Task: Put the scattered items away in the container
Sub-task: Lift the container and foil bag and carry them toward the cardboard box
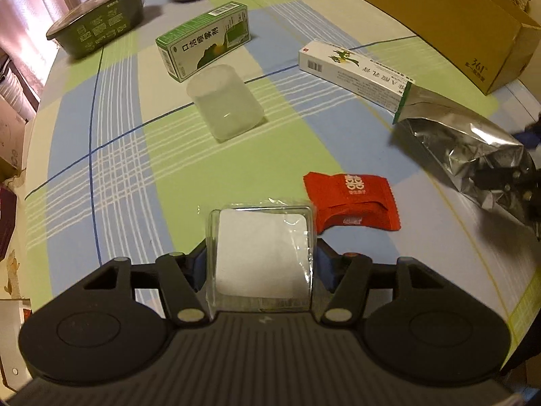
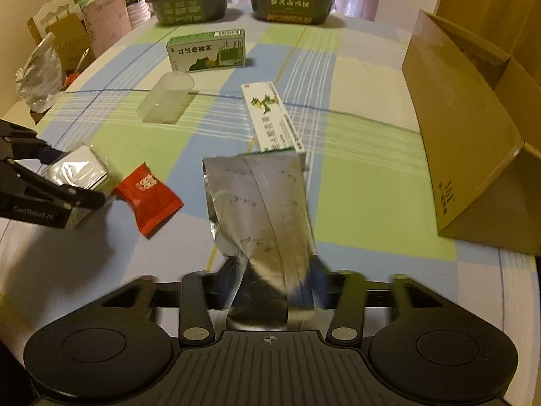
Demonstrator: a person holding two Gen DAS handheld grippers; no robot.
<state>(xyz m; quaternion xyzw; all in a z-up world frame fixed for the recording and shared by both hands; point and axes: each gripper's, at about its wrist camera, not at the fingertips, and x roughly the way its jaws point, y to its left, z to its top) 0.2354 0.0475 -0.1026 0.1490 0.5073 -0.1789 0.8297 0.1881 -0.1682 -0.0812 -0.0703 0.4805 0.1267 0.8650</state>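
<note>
Clear packet with white square inside: pinched between the fingers of the left gripper, close to the plaid cloth. In the right view the same packet sits in that gripper at the left edge.

Foil pouch: its near end clamped in the right gripper, the rest pointing away over the table. From the left view the pouch is at far right, gripper mostly hidden behind it.

Red sachet lies flat just beside the packet. White tube box lies just beyond the pouch tip. Frosted cup on its side mid-table; green box behind it on its long edge. Two dark bowls, lidded, at the far edge.

Cardboard box, open-topped, stands at right, apart from the rest.
</note>
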